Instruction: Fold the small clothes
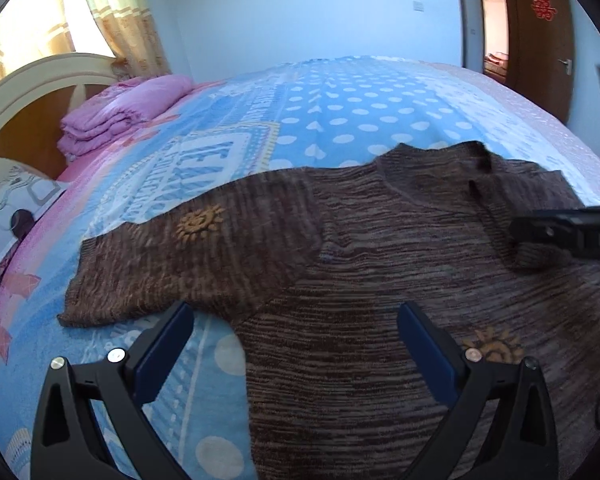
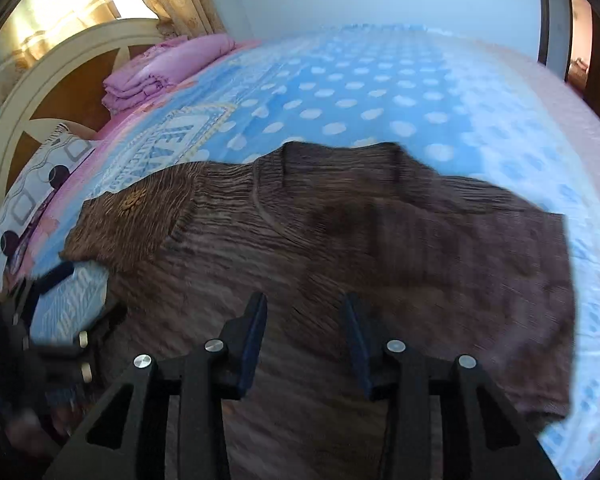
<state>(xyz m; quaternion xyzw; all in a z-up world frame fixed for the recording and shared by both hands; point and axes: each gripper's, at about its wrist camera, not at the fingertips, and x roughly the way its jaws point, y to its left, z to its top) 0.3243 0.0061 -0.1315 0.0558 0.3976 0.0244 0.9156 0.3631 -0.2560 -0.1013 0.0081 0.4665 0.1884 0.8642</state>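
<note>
A brown striped knitted sweater (image 1: pixel 380 240) lies flat, neck away from me, on the blue dotted blanket (image 1: pixel 340 120). Its left sleeve (image 1: pixel 172 264), with an orange sun motif, stretches out to the left. My left gripper (image 1: pixel 296 312) hovers open and wide over the left armpit, one finger over the blanket and one over the body. In the right wrist view the sweater (image 2: pixel 340 240) fills the middle, and my right gripper (image 2: pixel 305 304) stands over the chest, partly open with nothing between its pads. It also shows side-on in the left wrist view, the right gripper (image 1: pixel 518 234) low by the collar.
A folded pink quilt (image 1: pixel 120 112) and a patterned pillow (image 1: pixel 12 208) lie by the cream headboard (image 1: pixel 32 80) at the left. Curtains hang behind it. A brown door (image 1: pixel 540 40) stands at the far right. Bare blanket stretches beyond the sweater's collar.
</note>
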